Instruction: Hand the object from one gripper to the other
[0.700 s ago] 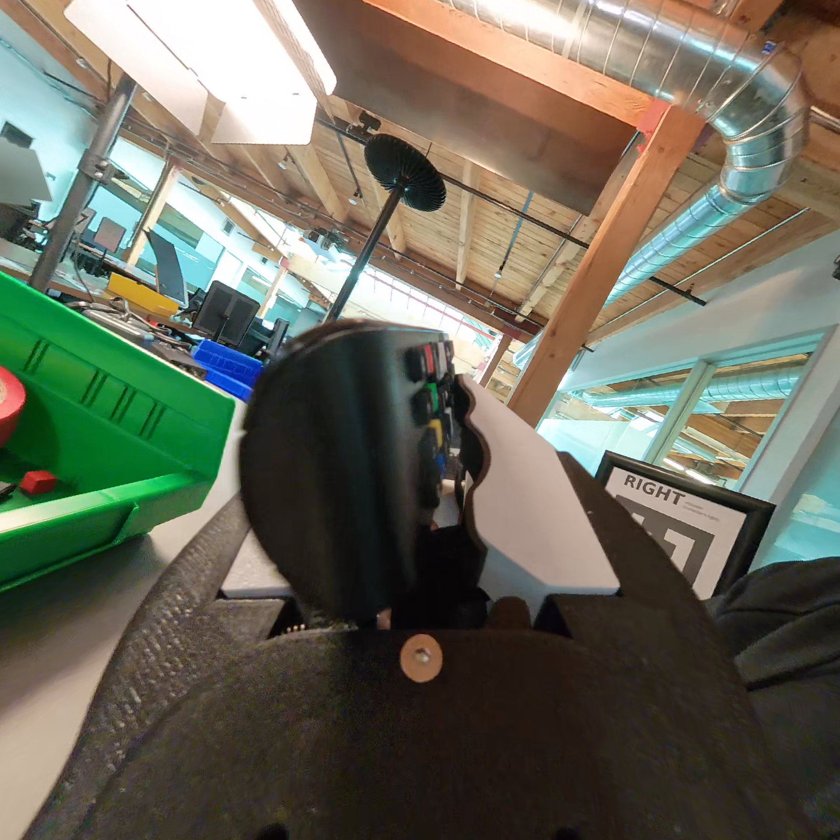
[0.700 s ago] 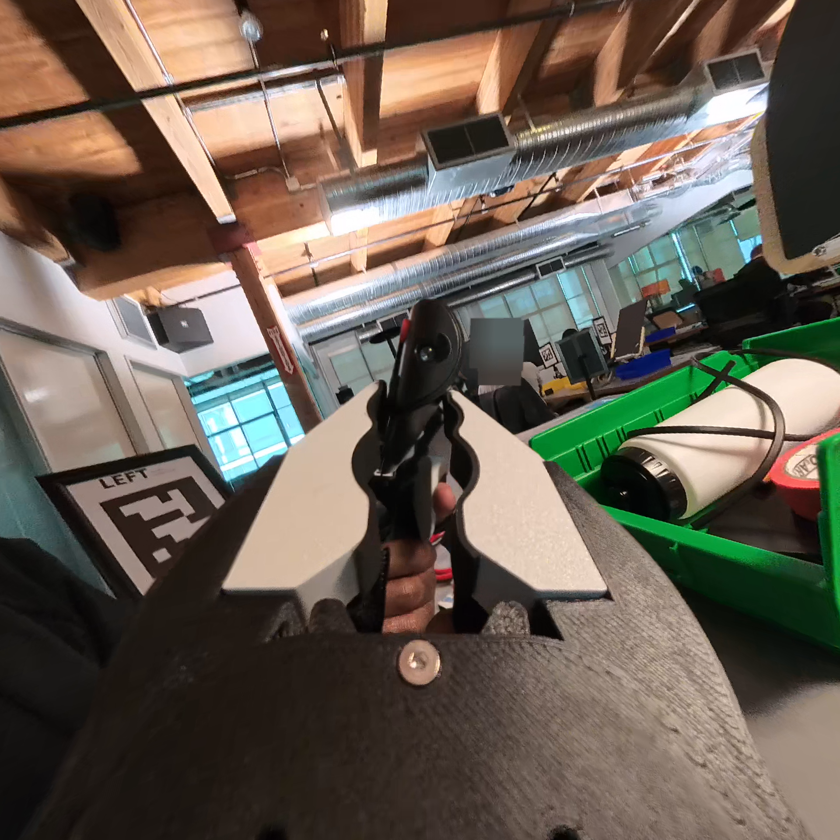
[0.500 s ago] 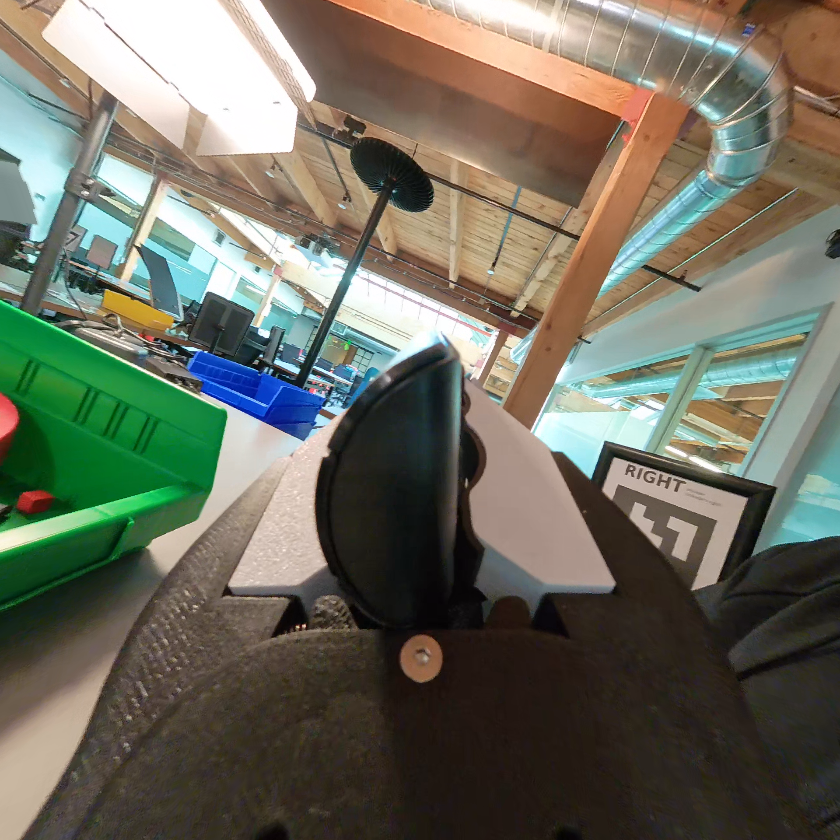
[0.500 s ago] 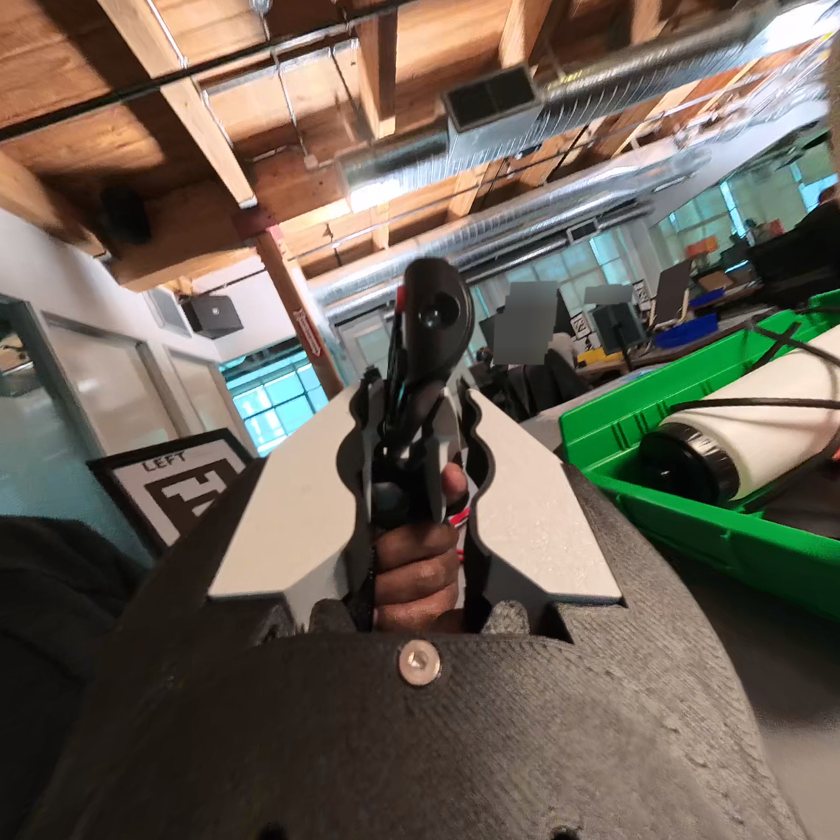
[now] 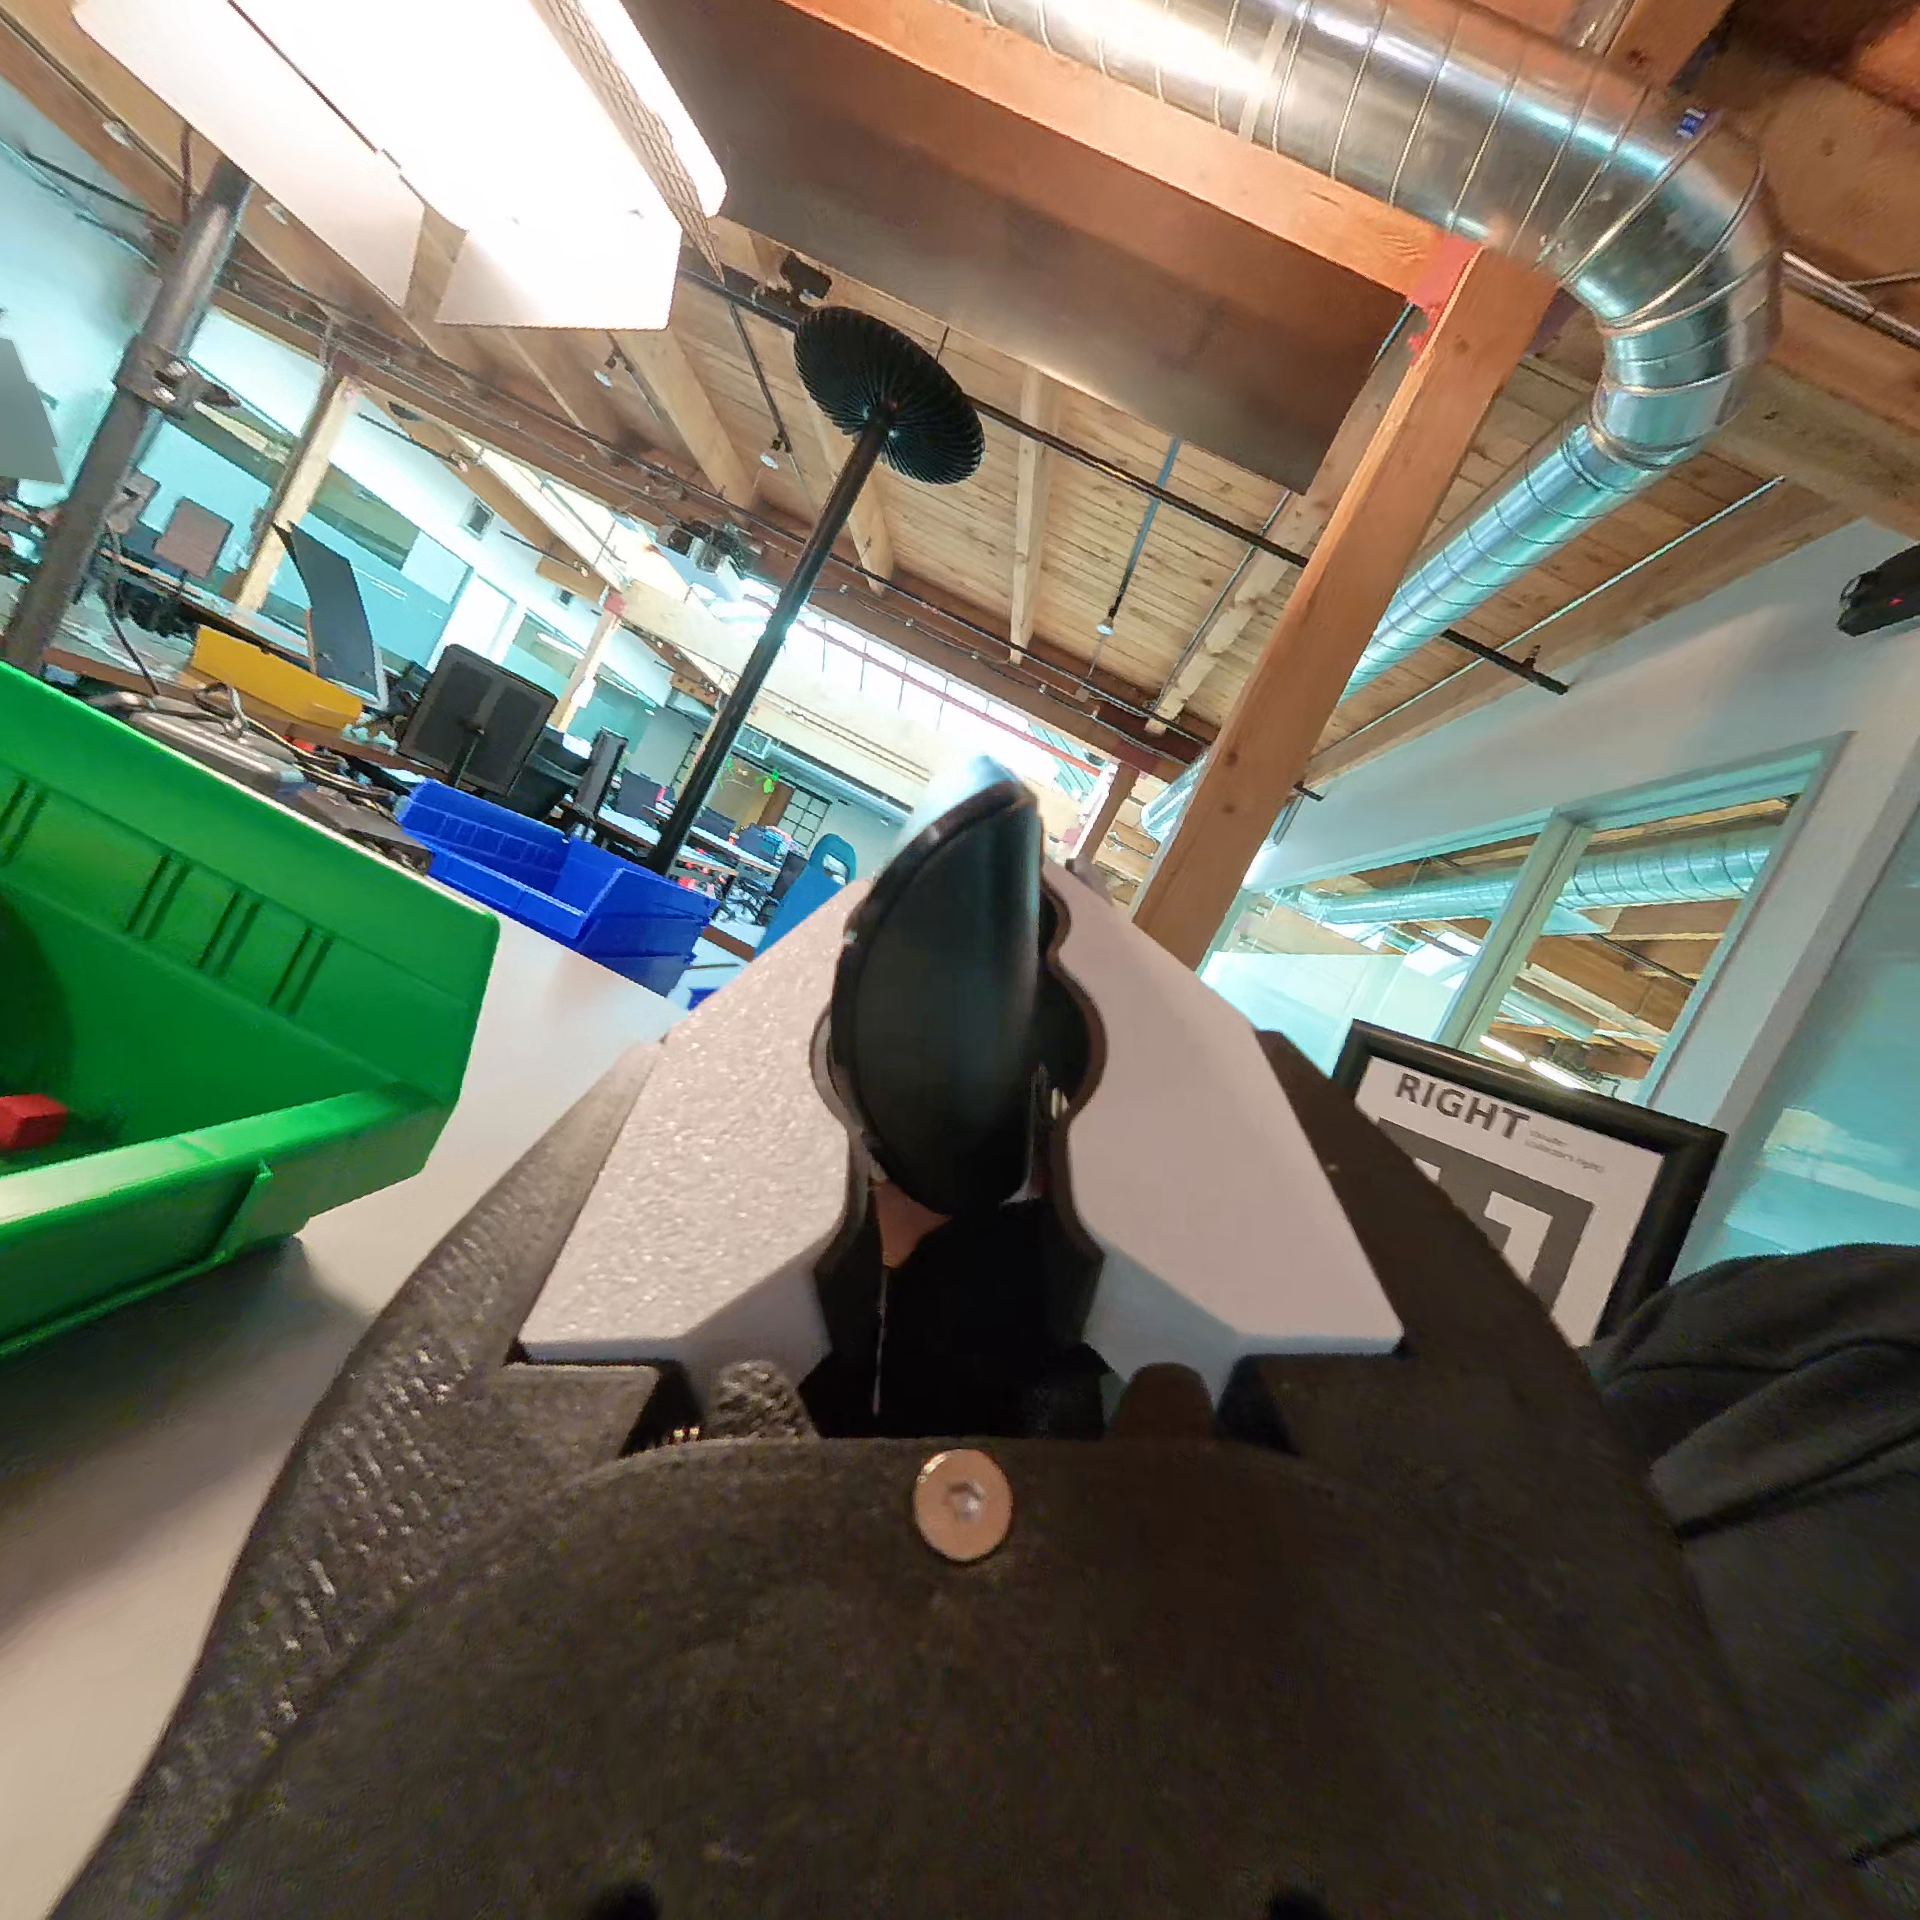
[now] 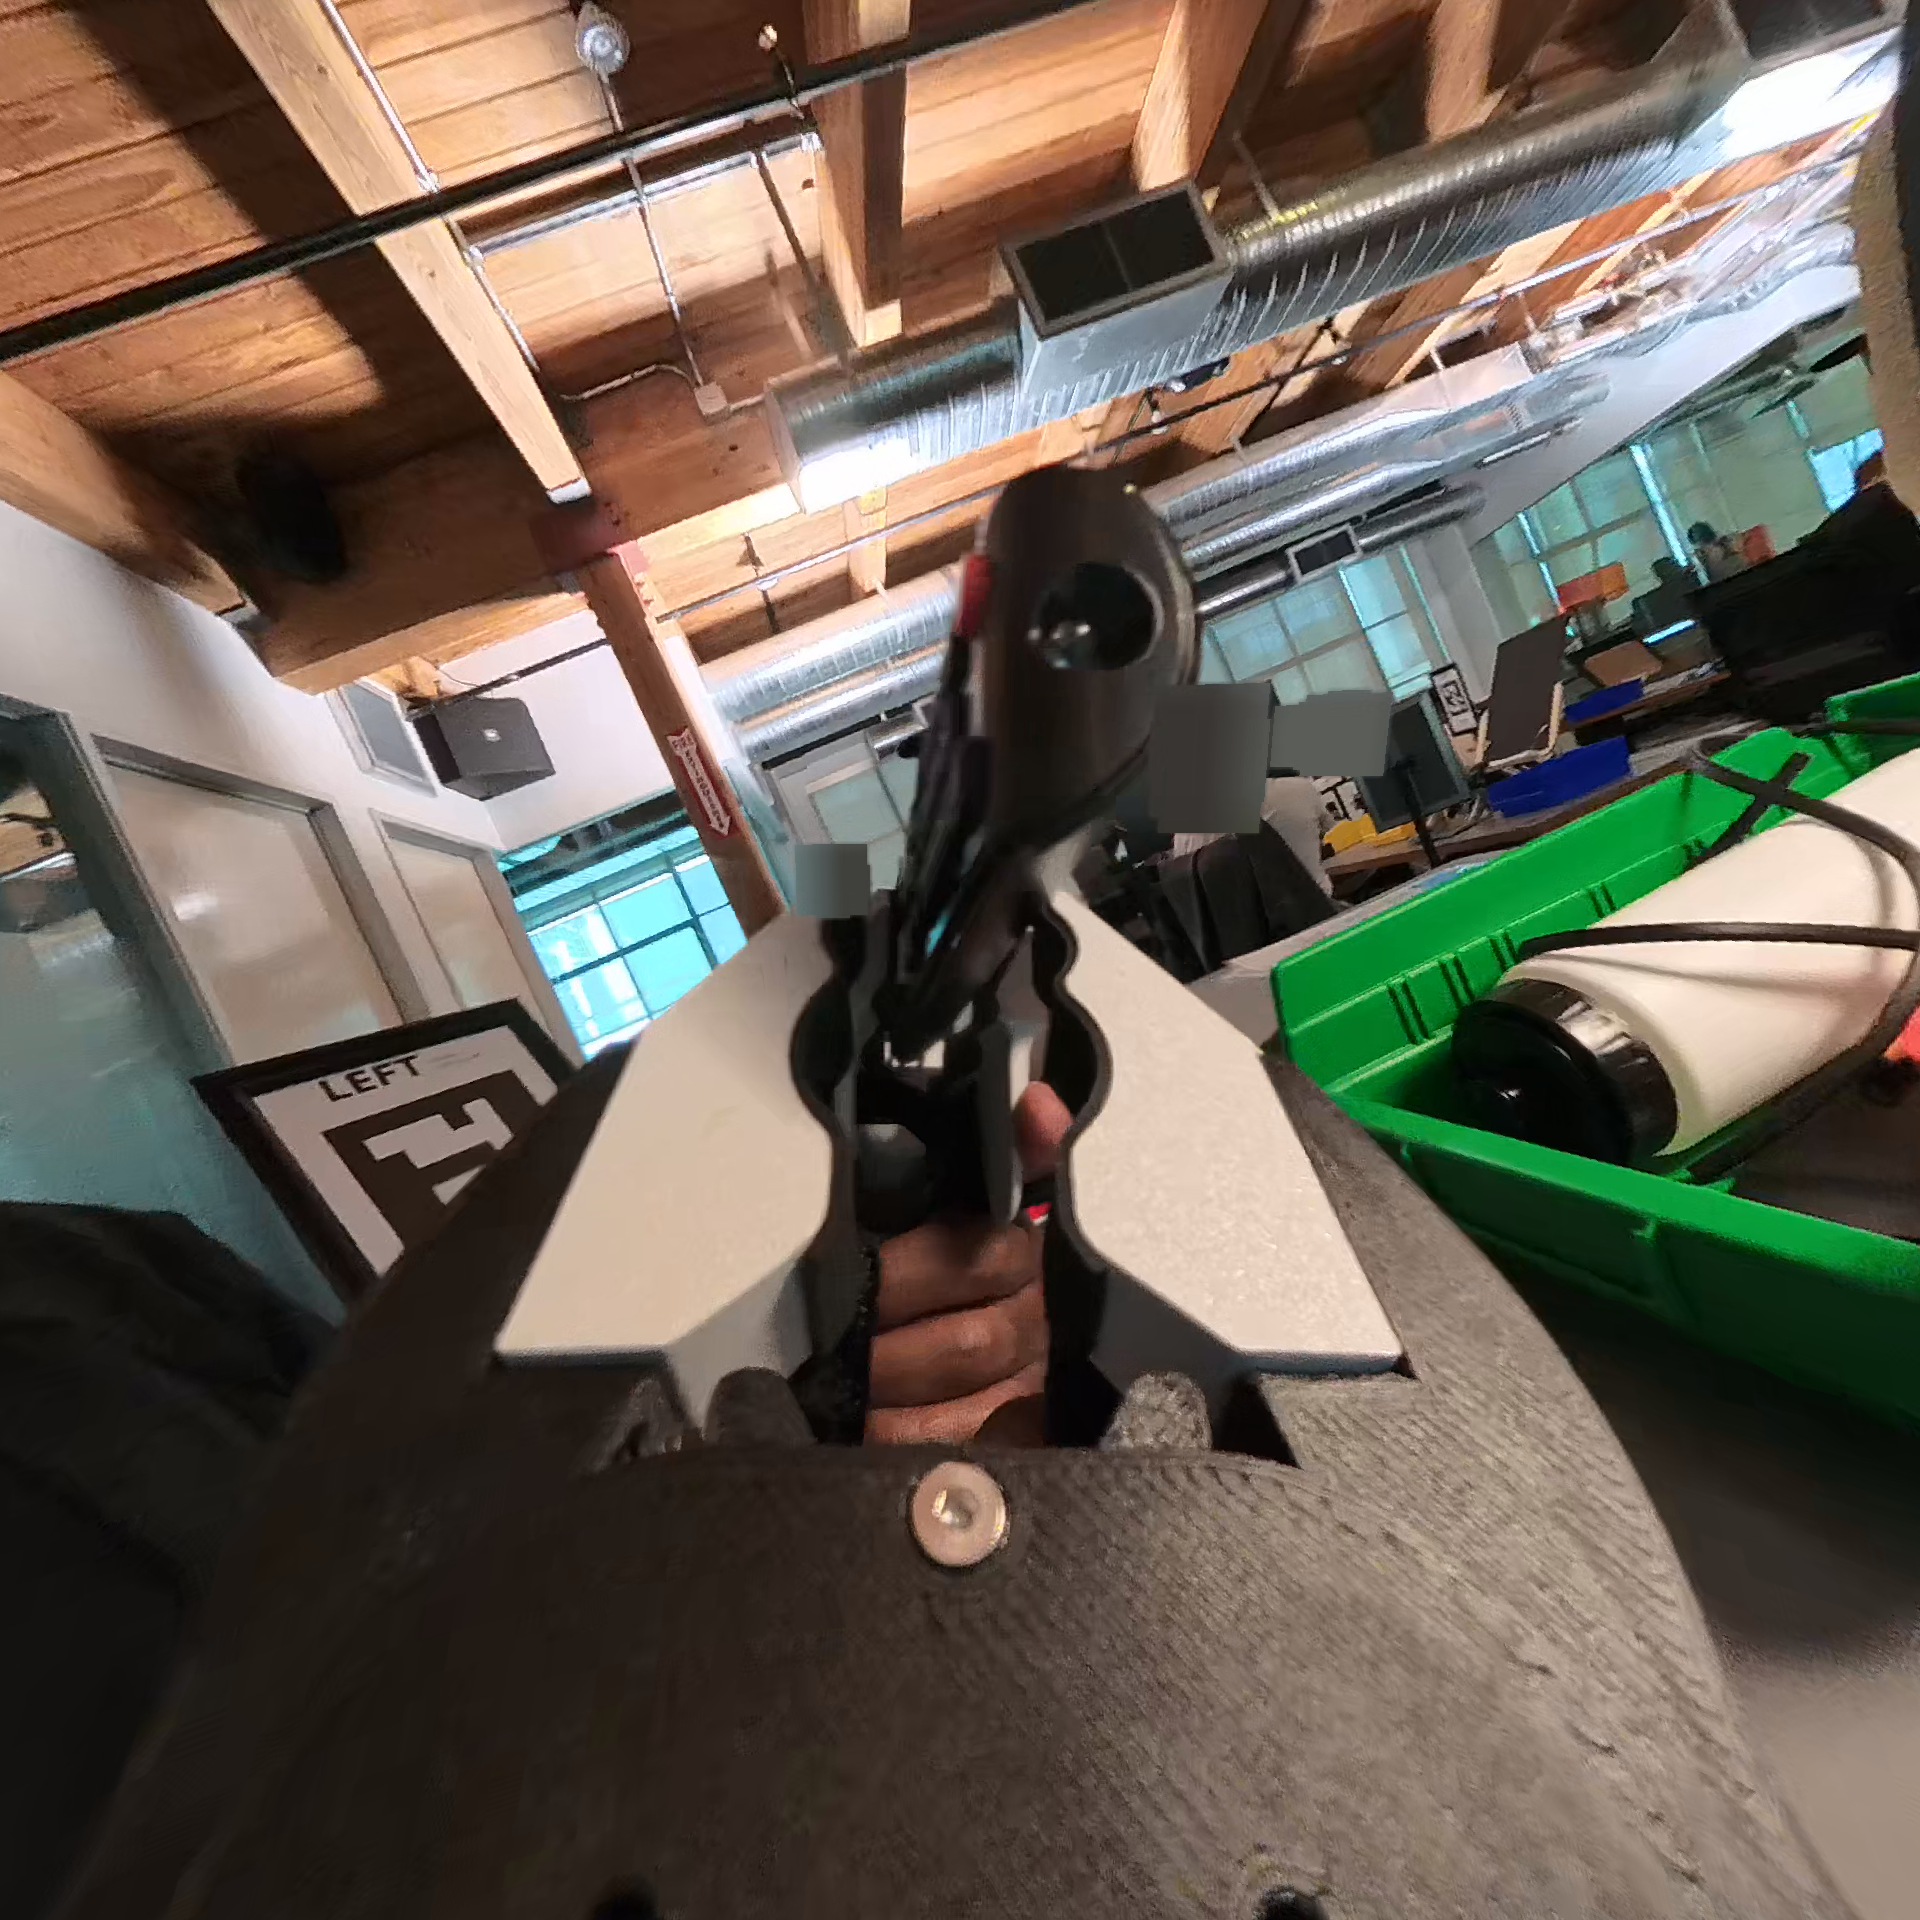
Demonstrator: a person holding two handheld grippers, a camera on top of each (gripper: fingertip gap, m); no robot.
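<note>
A black folding tool [image 6: 1070,665] with a screw in its round head and coloured keys along one side stands up between the fingers of my right gripper [image 6: 940,914], which is shut on it. In the left wrist view the same tool [image 5: 935,1018] shows as a dark rounded shape between the fingers of my left gripper [image 5: 961,888]. They lie close on both sides of it; contact is unclear. Both grippers tilt up and face each other. A hand [image 6: 956,1309] shows behind the tool.
A green bin [image 6: 1455,997] with a white cylinder [image 6: 1766,935] and a black cable [image 6: 1766,821] sits right of the right gripper. It is left of the left gripper [image 5: 208,935], on a grey table [image 5: 156,1455]. A blue bin [image 5: 561,883] stands farther back. My two grippers' fingertips are within a few centimetres of each other.
In the left wrist view the tool has turned from broadside to nearly edge-on and moved in between the left fingers. In the right wrist view it stays put between the right fingers.
</note>
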